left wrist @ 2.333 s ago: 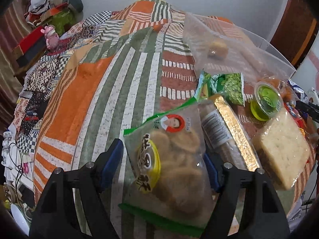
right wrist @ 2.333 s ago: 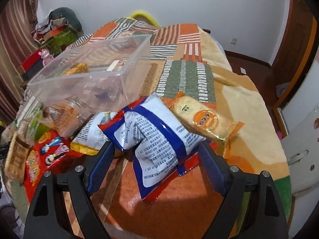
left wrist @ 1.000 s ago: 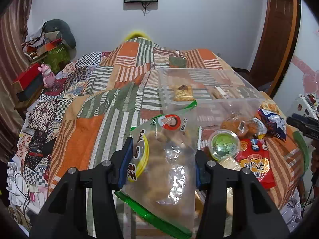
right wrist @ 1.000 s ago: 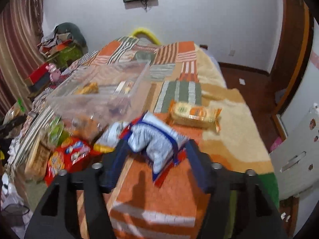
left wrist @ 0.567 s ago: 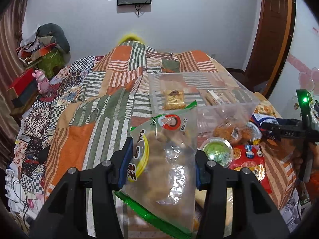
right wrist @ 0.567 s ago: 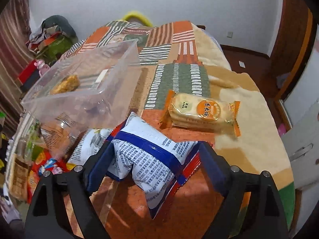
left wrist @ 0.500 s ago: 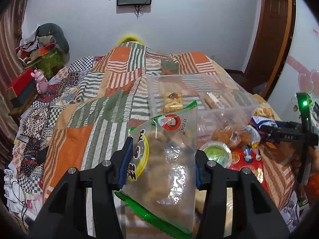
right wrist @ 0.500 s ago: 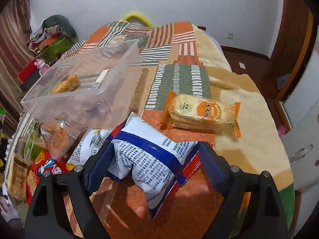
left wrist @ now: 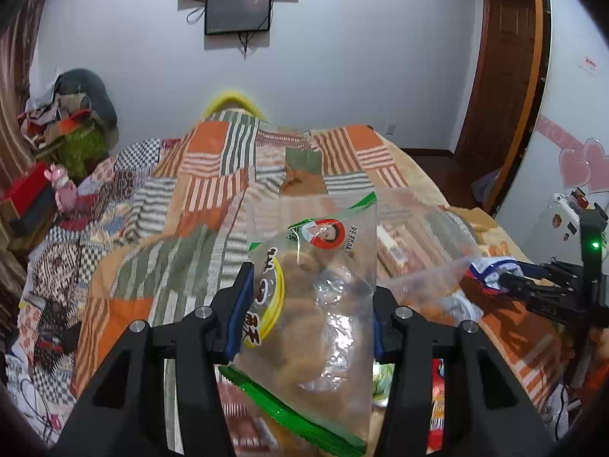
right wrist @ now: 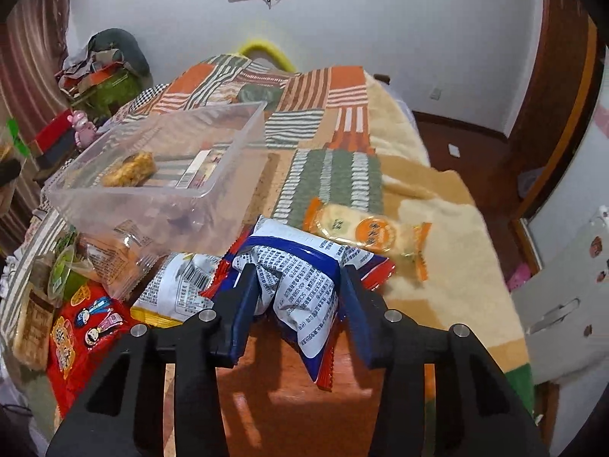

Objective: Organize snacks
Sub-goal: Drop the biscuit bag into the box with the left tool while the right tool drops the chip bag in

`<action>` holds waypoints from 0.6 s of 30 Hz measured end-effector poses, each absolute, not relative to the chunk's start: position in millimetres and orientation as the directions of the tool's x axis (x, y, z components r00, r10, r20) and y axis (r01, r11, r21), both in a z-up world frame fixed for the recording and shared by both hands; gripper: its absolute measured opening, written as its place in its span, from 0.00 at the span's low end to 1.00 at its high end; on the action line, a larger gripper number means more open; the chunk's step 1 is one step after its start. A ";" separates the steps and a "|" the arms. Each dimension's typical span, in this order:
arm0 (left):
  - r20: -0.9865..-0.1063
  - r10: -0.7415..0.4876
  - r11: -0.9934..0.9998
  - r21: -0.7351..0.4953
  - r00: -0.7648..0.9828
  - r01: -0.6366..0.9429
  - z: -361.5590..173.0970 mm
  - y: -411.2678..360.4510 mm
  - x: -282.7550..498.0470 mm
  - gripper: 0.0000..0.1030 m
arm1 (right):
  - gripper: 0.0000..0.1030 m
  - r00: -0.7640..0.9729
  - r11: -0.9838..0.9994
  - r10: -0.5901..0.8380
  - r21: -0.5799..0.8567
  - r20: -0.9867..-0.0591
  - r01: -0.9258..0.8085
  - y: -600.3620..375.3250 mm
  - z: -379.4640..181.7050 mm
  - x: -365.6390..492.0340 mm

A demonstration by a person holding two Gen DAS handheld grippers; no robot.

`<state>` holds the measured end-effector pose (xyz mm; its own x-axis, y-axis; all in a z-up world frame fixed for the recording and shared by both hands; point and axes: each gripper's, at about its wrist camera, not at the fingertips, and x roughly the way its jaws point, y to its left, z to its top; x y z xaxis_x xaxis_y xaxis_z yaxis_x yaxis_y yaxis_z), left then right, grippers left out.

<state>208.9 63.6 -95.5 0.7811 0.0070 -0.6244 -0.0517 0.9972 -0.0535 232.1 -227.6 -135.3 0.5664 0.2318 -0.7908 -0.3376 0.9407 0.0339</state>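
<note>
My left gripper is shut on a clear bag of brown pastries with a green edge and holds it up above the bed. A clear plastic bin stands on the bedspread, with a few snacks inside; it shows behind the bag in the left wrist view. My right gripper is shut on a blue-and-white snack packet, squeezing its middle, just right of the bin. The right gripper also shows in the left wrist view.
An orange rice-cracker pack lies right of the packet. A white-yellow bag, a red packet, a green jelly cup and wrapped bread lie in front of the bin. The bed's right edge drops to the floor.
My right gripper has closed on the blue-and-white packet, which was between open jaws before. My left gripper has lifted the pastry bag higher and tilted up.
</note>
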 end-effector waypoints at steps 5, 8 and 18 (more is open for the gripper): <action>-0.619 -0.006 0.998 -0.057 0.786 -0.037 -87.8 59.2 228.4 0.48 | 0.39 0.626 0.947 0.222 0.013 -0.747 -0.320 -231.8 -108.8 232.6; -0.624 -0.007 0.998 -0.056 0.781 -0.036 -88.3 57.5 243.1 0.48 | 0.39 0.662 0.946 0.233 0.009 -0.713 -0.323 -228.0 -90.4 234.8; -0.690 -0.022 1.000 -0.023 0.724 0.009 -113.6 39.7 287.6 0.48 | 0.39 0.676 0.911 0.349 0.067 -0.649 -0.407 -185.4 -71.2 250.0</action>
<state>287.6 39.7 -113.6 0.7239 -0.0222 -0.6895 0.0086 0.9997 -0.0232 250.0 -185.4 -71.2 0.6757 0.3491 -0.6493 -0.4065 0.9112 0.0668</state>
